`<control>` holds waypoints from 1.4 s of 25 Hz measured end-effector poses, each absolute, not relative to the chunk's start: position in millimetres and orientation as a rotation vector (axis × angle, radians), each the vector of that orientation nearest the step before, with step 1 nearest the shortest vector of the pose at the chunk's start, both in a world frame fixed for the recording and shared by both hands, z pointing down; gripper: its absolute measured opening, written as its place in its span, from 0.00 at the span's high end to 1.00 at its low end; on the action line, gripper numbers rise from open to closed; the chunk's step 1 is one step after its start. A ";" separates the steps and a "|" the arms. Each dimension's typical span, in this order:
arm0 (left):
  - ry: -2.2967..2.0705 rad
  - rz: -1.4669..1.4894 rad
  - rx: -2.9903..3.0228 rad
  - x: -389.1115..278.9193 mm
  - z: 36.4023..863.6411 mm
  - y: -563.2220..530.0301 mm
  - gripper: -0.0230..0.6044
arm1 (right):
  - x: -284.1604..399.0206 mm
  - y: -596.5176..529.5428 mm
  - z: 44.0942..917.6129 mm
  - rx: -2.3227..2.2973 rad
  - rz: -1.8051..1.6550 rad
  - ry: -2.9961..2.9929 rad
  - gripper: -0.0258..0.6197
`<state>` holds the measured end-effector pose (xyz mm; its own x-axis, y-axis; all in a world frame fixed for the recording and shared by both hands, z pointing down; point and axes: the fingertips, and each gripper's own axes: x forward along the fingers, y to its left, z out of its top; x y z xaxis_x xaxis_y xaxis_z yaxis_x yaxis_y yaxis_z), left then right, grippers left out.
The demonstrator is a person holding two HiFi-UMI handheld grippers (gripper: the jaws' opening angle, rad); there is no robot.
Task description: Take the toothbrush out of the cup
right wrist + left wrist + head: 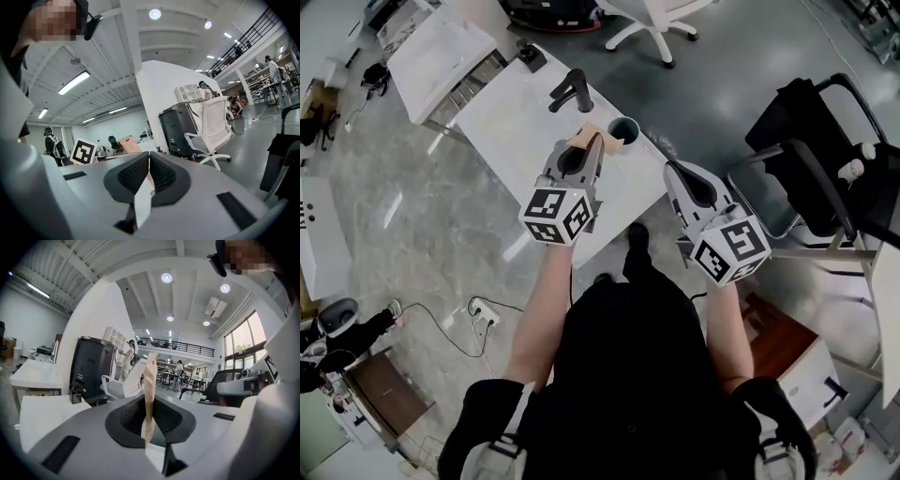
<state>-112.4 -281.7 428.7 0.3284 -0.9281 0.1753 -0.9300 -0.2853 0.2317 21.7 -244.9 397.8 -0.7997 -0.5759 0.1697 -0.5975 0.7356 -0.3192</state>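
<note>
My left gripper (597,142) is shut on a flat beige toothbrush (582,138), held above the white table (511,127) just left of the dark teal cup (623,130). In the left gripper view the toothbrush (150,380) stands upright, clamped between the pads of the left gripper (149,405), with its top clear above them. The cup's inside looks dark and I see nothing sticking out of it. My right gripper (673,169) hovers past the table's right edge, its jaws pressed together with nothing between them (148,164).
A black curved stand (570,91) and a small black box (532,58) sit on the table's far part. A black chair (811,141) stands to the right, a white office chair (654,23) behind, a white cabinet (441,52) at the left. Cables (478,314) lie on the floor.
</note>
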 end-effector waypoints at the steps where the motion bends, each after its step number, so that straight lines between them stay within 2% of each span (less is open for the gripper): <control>1: -1.664 0.005 2.307 -113.9 427.7 -274.7 0.89 | 20.7 -238.6 396.3 0.977 0.558 -2.874 0.91; 22: -1.534 -0.207 2.318 -160.3 383.2 -83.8 0.89 | -20.4 -77.4 359.9 1.056 0.404 -2.892 0.91; 35: -1.497 -0.370 2.280 -180.9 365.8 -32.6 0.90 | -29.9 -33.5 344.2 1.032 0.308 -2.888 0.91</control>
